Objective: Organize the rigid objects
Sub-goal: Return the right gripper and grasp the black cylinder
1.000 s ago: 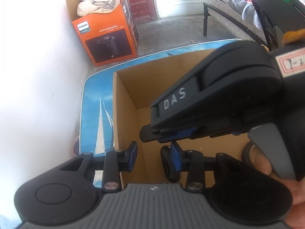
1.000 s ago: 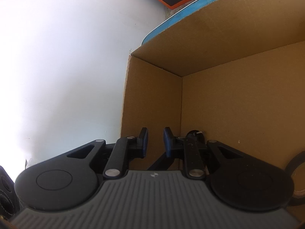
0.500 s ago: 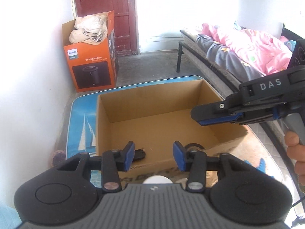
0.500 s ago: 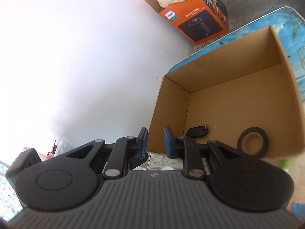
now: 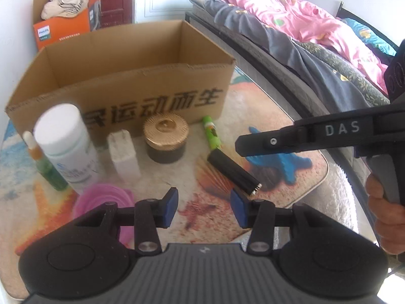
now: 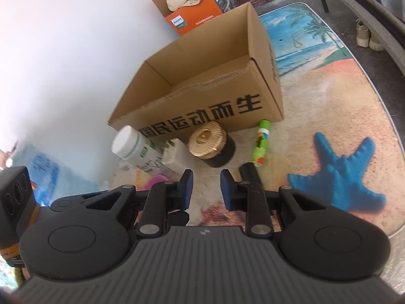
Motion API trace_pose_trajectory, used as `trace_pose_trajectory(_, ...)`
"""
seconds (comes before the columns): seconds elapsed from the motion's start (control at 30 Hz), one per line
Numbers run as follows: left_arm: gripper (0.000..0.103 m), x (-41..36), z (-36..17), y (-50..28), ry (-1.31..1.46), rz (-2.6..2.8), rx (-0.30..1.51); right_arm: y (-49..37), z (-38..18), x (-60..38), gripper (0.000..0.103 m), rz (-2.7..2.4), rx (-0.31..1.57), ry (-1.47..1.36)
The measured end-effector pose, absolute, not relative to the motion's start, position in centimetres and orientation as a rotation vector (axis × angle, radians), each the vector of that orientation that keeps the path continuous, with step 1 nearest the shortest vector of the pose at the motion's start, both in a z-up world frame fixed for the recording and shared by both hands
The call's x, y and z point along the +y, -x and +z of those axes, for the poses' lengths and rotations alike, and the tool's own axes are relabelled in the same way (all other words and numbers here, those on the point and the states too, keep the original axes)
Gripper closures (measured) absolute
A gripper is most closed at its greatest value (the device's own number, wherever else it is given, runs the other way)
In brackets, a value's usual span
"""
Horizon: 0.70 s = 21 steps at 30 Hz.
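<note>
Presently, one open cardboard box (image 5: 141, 86) stands on the beach-print rug (image 5: 253, 101), close to the rug's edge by the white wall. Its interior floor is hidden from both views. Along the box's printed front wall, seven loose items are counted on the rug: one white-capped bottle (image 5: 65, 141), one small green dropper bottle (image 5: 44, 162) just beside it, one white plug adapter (image 5: 124, 154) standing upright, one dark jar with a gold lid (image 5: 165, 139), one green tube (image 5: 211, 133) lying flat, one black cylinder (image 5: 233, 173) lying flat near the tube's nearer end, and one pink bowl-like item (image 5: 106, 197) partly hidden behind the left tool.

Left tool (image 5: 203, 209): its jaws have just been opening and stand apart, with nothing between them, above bare rug in front of the row. Right tool (image 6: 204, 186): its jaws have likewise just been opening, the gap is narrow and empty, and it points towards the gold-lidded jar and the black cylinder. One hand (image 5: 387, 212) holds the right tool's handle.

One orange carton (image 6: 192, 12) stands off the rug beyond the box, and one bed (image 5: 303, 40) runs along the rug's far side
</note>
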<state>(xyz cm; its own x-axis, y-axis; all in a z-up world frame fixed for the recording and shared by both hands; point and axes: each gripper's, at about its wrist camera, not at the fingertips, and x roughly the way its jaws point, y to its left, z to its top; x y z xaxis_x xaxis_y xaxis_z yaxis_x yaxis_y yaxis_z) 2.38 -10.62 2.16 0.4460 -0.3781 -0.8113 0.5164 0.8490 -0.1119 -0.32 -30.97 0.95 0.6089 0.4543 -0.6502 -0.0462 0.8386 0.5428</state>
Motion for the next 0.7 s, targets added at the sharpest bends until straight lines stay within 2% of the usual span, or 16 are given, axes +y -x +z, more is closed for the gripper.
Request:
trace_pose_trajectory(0.17, 0.056, -13.3, -0.6, -2.7, -0.171, -0.592, 0.998, 0.5, -1.1, -30.3, 0.075, 0.261, 0.903, -0.363)
trace_pose_trajectory(0.37, 0.053, -15.4, -1.8, -4.3, -0.169, -0.604, 1.028, -1.6, -2.6, -31.0, 0.073, 0.267, 0.963, -0.371)
trace_pose_trajectory(0.7, 0.053, -16.4, -2.3, -5.3, -0.166, -0.629, 1.061, -3.4, -4.3, -31.3, 0.074, 0.295, 1.032, -0.418)
